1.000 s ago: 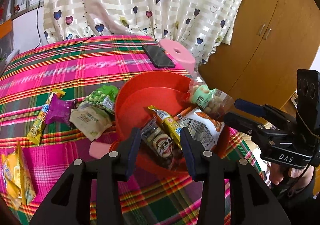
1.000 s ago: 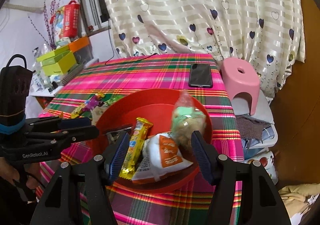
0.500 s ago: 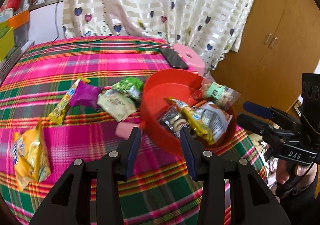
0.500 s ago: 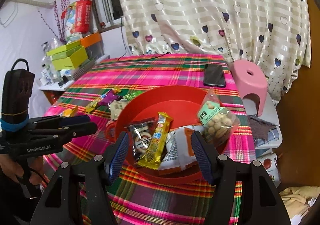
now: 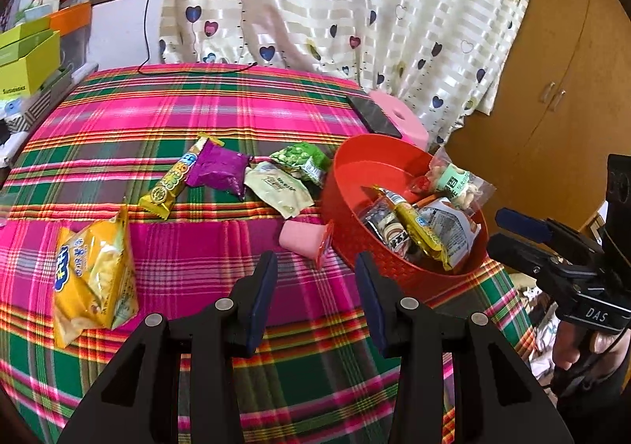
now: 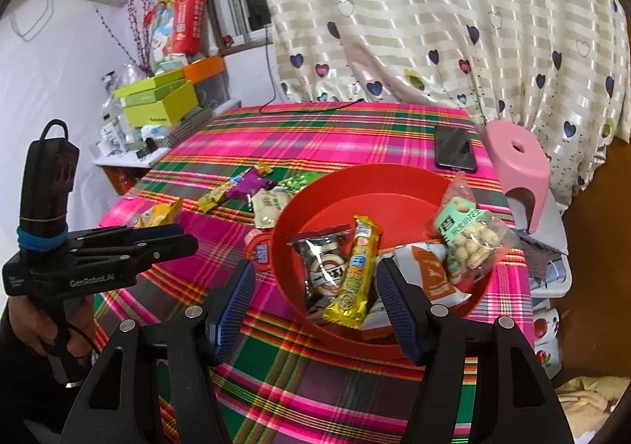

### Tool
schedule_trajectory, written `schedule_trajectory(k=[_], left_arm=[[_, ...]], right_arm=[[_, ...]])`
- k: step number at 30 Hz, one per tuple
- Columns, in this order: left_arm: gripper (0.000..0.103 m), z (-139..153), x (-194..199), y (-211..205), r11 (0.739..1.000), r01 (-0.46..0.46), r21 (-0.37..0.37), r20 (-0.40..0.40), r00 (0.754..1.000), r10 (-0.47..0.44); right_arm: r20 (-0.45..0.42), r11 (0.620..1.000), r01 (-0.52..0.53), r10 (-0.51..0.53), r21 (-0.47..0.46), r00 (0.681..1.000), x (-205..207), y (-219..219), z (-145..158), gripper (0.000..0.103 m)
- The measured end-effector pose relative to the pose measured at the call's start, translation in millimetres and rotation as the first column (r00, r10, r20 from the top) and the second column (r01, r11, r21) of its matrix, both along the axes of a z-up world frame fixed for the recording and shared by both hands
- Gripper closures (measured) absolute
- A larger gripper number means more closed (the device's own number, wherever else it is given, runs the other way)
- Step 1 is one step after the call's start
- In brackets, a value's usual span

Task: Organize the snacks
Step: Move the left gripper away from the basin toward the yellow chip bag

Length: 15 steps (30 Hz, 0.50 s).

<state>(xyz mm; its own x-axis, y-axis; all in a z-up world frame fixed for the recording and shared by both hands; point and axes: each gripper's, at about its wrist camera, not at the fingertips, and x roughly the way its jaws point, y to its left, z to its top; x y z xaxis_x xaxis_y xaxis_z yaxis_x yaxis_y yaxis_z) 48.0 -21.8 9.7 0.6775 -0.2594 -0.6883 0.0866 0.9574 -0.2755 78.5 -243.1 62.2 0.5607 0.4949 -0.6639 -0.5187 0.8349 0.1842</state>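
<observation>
Since both my grippers are empty with jaws apart, left gripper [image 5: 315, 278] hovers near the pink jelly cup [image 5: 305, 241] beside the red basin [image 5: 398, 168], probably next. Right gripper [image 6: 315, 300] faces the basin's packets. Further left, loose crinkly snacks [image 5: 221, 172] lie waiting, shiny yellow chips bag [image 5: 92, 270] included.
</observation>
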Motion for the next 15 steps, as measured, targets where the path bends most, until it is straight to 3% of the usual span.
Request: schedule_trajectory(k=[15], left_arm=[[0.061, 5.2, -4.4, 7.9, 1.000, -0.025, -0.001, 0.015, 1.000, 0.025]], right_arm=[[-0.020, 0.999, -0.041, 0.041, 0.002, 0.999, -1.0, 16.1, -1.3, 0.040]])
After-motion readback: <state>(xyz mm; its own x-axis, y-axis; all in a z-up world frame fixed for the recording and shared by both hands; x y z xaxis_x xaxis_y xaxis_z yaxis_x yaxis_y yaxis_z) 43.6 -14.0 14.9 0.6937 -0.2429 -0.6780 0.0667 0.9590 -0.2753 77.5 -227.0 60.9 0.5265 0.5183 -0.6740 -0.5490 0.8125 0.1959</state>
